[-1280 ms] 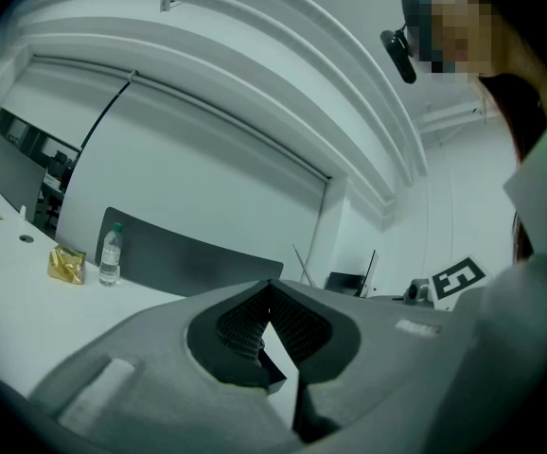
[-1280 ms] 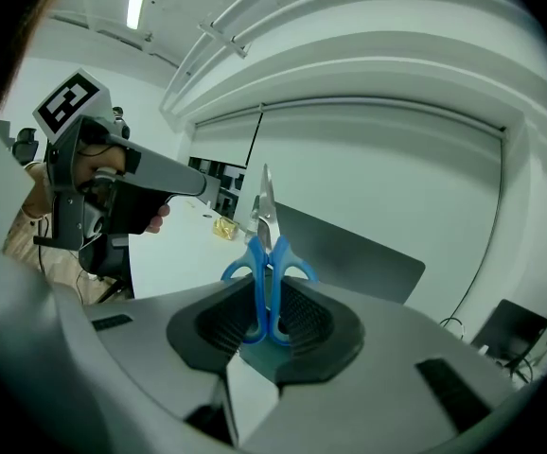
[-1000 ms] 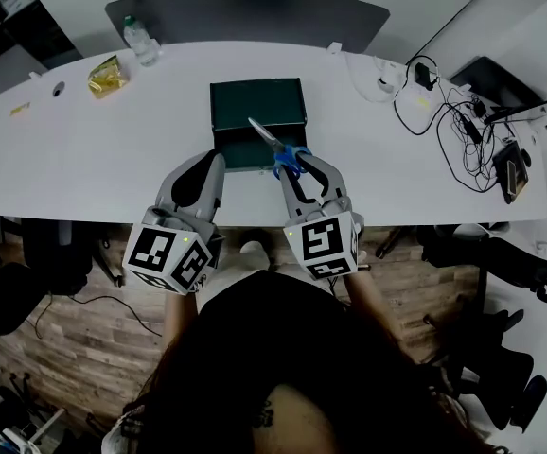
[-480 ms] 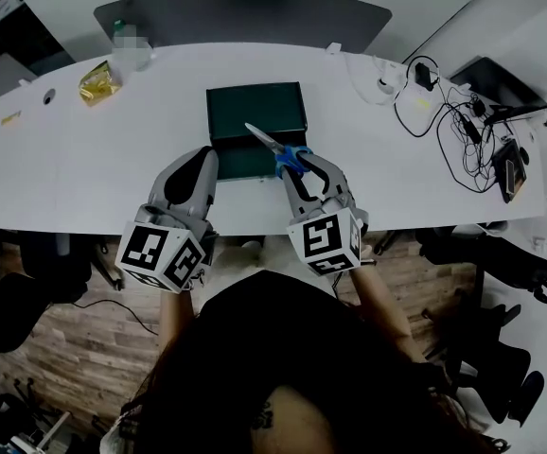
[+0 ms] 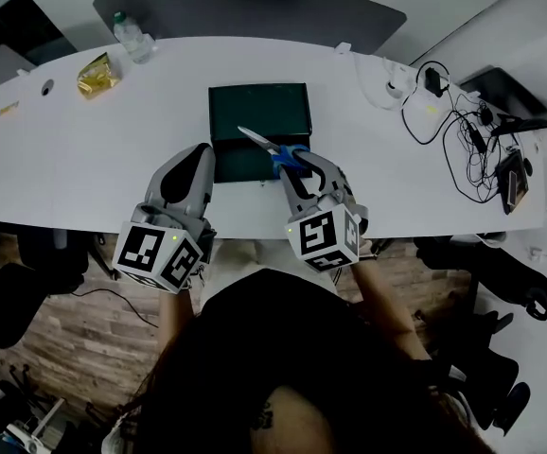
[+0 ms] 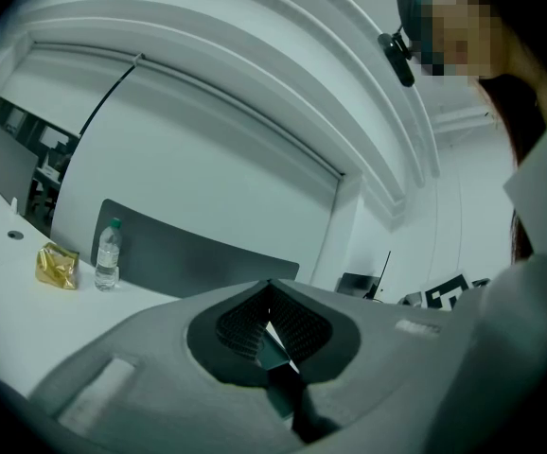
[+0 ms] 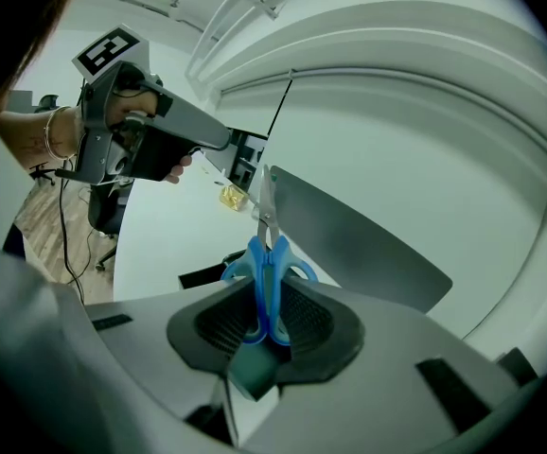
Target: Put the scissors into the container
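The dark green container [image 5: 259, 112] stands open on the white table [image 5: 84, 149], straight ahead of me. My right gripper [image 5: 298, 162] is shut on the blue handles of the scissors [image 5: 287, 157]. Their steel blades point up and to the left, over the container's front part. In the right gripper view the scissors [image 7: 268, 272] stand upright between the pads [image 7: 302, 315], blades closed. My left gripper [image 5: 200, 151] hovers at the container's front left corner, pointing level. Its jaws meet at the tip [image 6: 270, 284] with nothing between them.
A water bottle [image 5: 133, 38] and a yellow snack packet [image 5: 96, 74] sit at the far left of the table. Tangled cables and chargers [image 5: 458, 126] cover its right end. A dark chair back [image 5: 255, 8] stands behind the table.
The right gripper has dipped and rolled a little with the scissors, and the blade tip has swung slightly left and lower over the container. The left gripper has shifted slightly beside it.
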